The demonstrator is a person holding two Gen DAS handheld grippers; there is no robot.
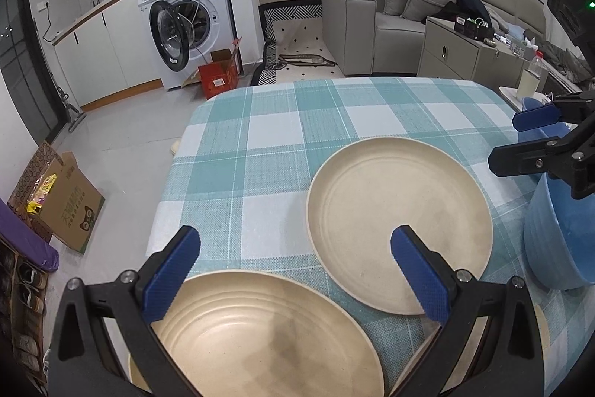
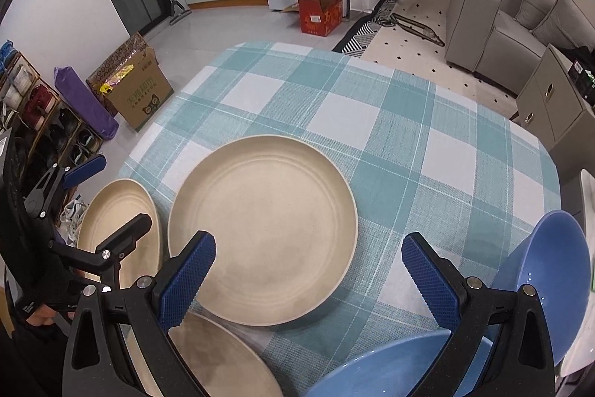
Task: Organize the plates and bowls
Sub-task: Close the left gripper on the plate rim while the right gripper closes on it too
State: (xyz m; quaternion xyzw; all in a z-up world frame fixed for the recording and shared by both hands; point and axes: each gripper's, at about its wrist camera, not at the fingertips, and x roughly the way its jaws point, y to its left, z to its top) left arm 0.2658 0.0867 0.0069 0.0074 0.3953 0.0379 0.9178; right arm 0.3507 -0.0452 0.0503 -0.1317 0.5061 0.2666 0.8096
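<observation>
On the left edge of the checked teal-and-white woven tablecloth lay a round beige plate with a matte, faintly speckled surface and concentric ridges. The left gripper hovered over it with its black arms spread wide and its blue cross-hatched pads released, holding nothing. Just right of that plate a second beige plate of the same shape lay flat mid-table, shallow-rimmed and ringed. The right gripper hung above its near edge, fingers likewise parted and empty. Further right stood two glossy blue bowls, one near and one further off, smooth and deep-walled.

Only the right wrist view showed a third beige plate at the near edge, partly under the gripper, and both bowls' insides. The left wrist view showed one bowl's outer wall, the right gripper from the side, and a pale bottle on a white tray beyond the table.
</observation>
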